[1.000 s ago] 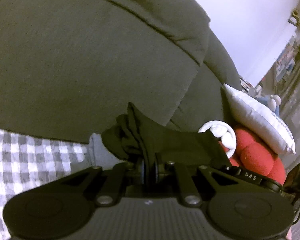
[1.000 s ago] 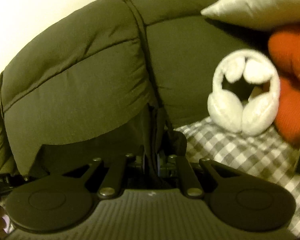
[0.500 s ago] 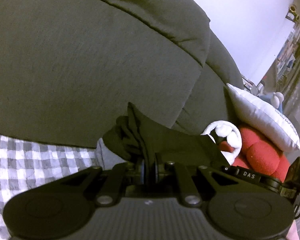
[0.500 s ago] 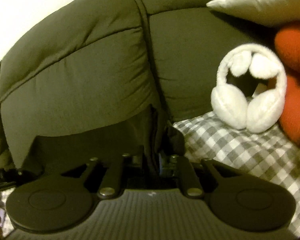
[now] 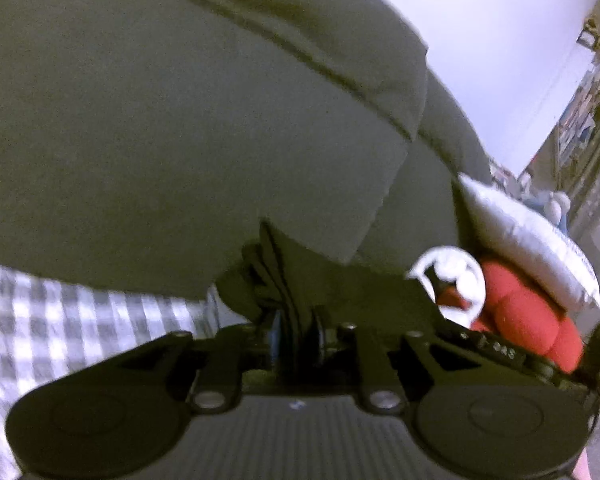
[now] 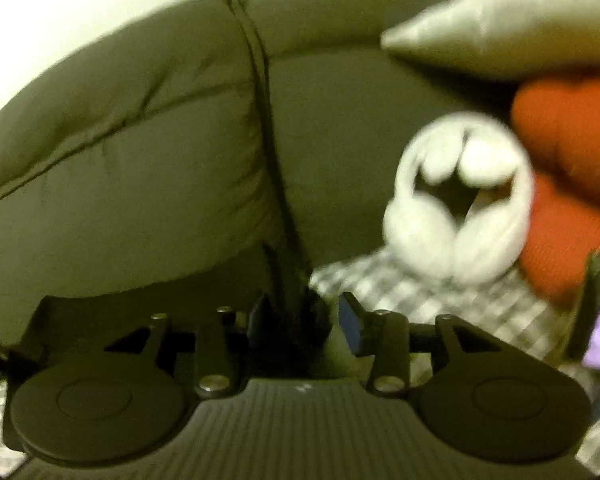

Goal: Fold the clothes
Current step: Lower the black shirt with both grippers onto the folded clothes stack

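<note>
Dark garment [image 5: 332, 284] stretched between two hand-held grippers above a checked sheet [image 5: 60, 312]

One bunched end of the garment is pinched in the clenched jaws of the left gripper [image 5: 296, 336], and the cloth is seen running rightward toward the second tool; in the right wrist view, the right gripper [image 6: 304, 320] is shown with its jaws parted, a fold of the same garment [image 6: 288, 300] resting against the left finger while the right finger stands clear of it. Grey-green sofa cushions [image 5: 180, 120] are seen directly behind the cloth. White earmuffs [image 6: 456, 204] are seen on the checked sheet beside a red cushion [image 6: 568, 168], on which a pale pillow [image 6: 508, 28] is laid. Both views are blurred
</note>
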Demonstrator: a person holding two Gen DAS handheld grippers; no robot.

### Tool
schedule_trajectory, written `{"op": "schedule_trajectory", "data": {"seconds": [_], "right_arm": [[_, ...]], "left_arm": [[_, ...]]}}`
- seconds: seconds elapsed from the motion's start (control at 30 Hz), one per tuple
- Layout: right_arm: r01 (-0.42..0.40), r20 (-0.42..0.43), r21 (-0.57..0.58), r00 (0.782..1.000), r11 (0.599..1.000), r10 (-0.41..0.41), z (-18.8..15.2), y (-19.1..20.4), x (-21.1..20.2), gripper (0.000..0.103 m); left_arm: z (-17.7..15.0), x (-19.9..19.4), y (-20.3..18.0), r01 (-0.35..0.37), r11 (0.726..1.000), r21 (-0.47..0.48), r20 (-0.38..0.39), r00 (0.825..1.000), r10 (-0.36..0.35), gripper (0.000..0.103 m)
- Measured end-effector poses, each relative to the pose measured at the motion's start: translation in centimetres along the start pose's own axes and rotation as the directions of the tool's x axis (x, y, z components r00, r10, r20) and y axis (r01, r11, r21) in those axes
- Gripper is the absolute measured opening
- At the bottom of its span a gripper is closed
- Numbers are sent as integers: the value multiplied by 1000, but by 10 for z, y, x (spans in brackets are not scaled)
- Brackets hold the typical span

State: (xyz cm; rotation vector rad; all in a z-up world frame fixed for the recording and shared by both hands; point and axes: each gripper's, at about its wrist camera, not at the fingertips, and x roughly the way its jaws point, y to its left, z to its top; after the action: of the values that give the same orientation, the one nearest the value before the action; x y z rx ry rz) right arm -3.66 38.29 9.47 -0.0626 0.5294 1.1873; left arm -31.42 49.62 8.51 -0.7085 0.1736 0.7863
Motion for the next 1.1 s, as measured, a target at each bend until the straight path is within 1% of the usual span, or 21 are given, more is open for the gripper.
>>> {"op": "schedule_trajectory", "data": {"seconds": [0.03, 0.07, 0.1, 0.17, 0.2, 0.27, 0.4, 0.43, 0.5, 0.57, 0.67, 0.73, 0.8, 0.83, 0.93, 1.0, 1.1], "right_arm": [[8, 30, -9, 1000, 1000, -8, 1, 2, -5, 44], [17, 61, -18, 998, 1000, -16, 2, 5, -10, 44], [8, 78, -21, 997, 1000, -7, 3, 8, -13, 44], [-11, 110, -24, 994, 1000, 14, 5, 14, -18, 44], [-21, 98, -27, 995, 999, 24, 4, 17, -14, 44], [-41, 69, -33, 997, 999, 44, 1, 22, -5, 44], [-82, 12, -43, 996, 996, 83, -6, 33, 13, 44], [-93, -2, -45, 996, 995, 93, -7, 36, 17, 44], [-113, -31, -48, 993, 992, 112, -11, 42, 26, 44], [-109, -19, -68, 994, 992, 108, -19, 41, 31, 44], [-116, -5, -54, 993, 992, 116, -19, 38, 31, 44], [-116, 4, -55, 993, 992, 117, -15, 40, 26, 46], [-130, 34, -67, 991, 989, 133, -14, 43, 18, 48], [-141, 33, -60, 989, 988, 143, -14, 43, 17, 48], [-164, 10, -69, 986, 984, 166, -18, 48, 17, 49], [-160, -14, -103, 987, 982, 159, -24, 52, 21, 51], [-146, -7, -149, 989, 978, 147, -30, 57, 18, 52]], "left_arm": [[2, -7, -2, -10, 1000, 14, 39, 999, 9, 16], [3, -12, -5, 1, 999, 35, 65, 998, -3, 16], [5, -17, -8, 13, 998, 58, 89, 996, -18, 17], [3, -18, -14, 61, 994, 90, 95, 993, -70, 20], [1, -17, -16, 82, 991, 105, 94, 991, -92, 20], [-6, -11, -21, 97, 983, 157, 98, 989, -113, 20], [-15, 13, -20, 91, 977, 193, 55, 993, -103, 20], [-16, 21, -17, 79, 980, 184, 25, 996, -85, 20], [-18, 30, -10, 69, 983, 168, -6, 998, -69, 19], [-18, 35, -6, 53, 985, 167, -12, 999, -52, 15], [-17, 30, -6, 50, 986, 161, -6, 999, -50, 15], [-15, 21, -9, 54, 983, 176, 22, 998, -59, 18], [-14, 17, -12, 67, 982, 179, 37, 997, -75, 19], [-13, 16, -13, 78, 982, 174, 37, 996, -86, 19], [-17, 22, -14, 53, 980, 193, 28, 998, -60, 21], [-22, 33, -12, 36, 979, 199, -13, 999, -34, 21], [-23, 31, -12, 22, 980, 200, -15, 1000, -20, 20]]}}
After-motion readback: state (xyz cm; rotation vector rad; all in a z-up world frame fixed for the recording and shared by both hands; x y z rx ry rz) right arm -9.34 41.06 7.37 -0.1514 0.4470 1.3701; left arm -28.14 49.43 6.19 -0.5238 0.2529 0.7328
